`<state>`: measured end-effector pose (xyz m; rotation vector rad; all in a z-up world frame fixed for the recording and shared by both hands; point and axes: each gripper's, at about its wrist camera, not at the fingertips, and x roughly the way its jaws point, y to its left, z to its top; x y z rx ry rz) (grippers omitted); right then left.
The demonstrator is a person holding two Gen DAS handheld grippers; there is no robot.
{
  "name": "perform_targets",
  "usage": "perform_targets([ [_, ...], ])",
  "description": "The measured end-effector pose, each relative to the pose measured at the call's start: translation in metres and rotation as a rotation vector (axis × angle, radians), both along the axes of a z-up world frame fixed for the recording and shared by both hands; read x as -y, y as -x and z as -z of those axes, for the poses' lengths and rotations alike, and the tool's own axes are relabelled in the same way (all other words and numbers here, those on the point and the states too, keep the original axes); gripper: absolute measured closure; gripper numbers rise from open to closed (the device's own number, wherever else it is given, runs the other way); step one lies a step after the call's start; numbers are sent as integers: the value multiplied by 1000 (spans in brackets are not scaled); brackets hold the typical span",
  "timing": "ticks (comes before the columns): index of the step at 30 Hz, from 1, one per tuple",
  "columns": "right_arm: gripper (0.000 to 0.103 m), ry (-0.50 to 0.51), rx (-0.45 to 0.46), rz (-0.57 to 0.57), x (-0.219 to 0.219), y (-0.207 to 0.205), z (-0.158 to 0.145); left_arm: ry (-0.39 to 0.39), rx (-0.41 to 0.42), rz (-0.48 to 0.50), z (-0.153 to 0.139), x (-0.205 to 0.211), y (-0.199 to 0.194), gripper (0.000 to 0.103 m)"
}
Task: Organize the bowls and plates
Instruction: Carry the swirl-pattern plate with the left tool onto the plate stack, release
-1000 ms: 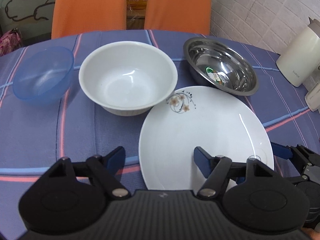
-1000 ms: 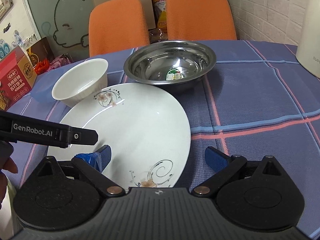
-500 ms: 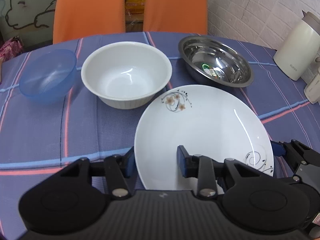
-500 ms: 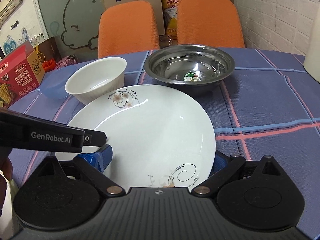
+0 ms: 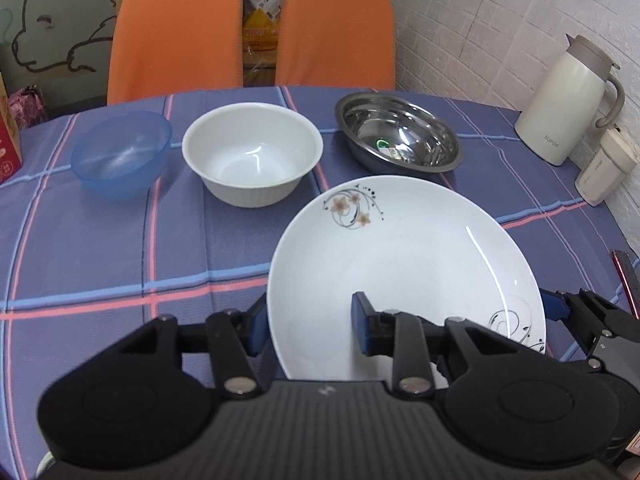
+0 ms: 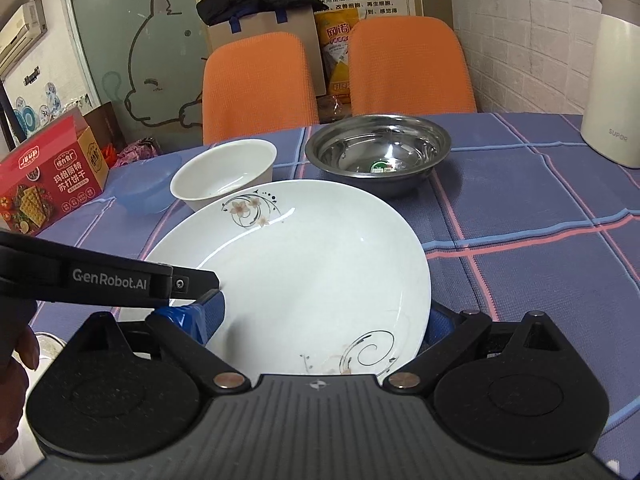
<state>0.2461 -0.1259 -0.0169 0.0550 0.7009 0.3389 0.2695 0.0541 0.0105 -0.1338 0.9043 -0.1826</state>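
While both grippers sit at the near edge of the table (image 5: pixel 100 248), the plate (image 5: pixel 404 264) lies between their fingers. The left gripper (image 5: pixel 307 324) straddles the plate's near-left rim, one blue pad outside the edge and the other over the white face; the pads look closed onto the rim, though the contact itself is hard to make out. The right gripper (image 6: pixel 322 320) spans the plate's near-right part, its left pad over the face and its right pad tucked under the rim, again apparently pinching it. Seen from the right wrist, the left gripper's black body crosses the plate's left edge. The plate appears lifted clear of the checked cloth, tilted slightly toward the cameras. Beyond it stands the white bowl (image 5: pixel 252 158), upright, just past the plate's flowered far rim. To its left sits the blue bowl (image 5: pixel 122 152), near but apart. To the right of the white bowl rests the steel bowl (image 5: pixel 398 138), a sticker inside it. Farther right stands a cream jug (image 5: pixel 568 104), and two orange chairs (image 5: pixel 176 36) stand behind the table.
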Motion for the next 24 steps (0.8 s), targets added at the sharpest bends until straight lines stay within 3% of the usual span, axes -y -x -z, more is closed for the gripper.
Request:
perform_targets([
  [7, 16, 2, 21, -23, -20, 29, -11, 16, 27, -35, -16, -32, 43, 74],
  [14, 16, -15, 59, -107, -66, 73, -20, -19, 88, -116, -30, -84, 107, 74],
  [24, 16, -24, 31, -215, -121, 131, -5, -48, 101, -195, -16, -135, 180, 75],
])
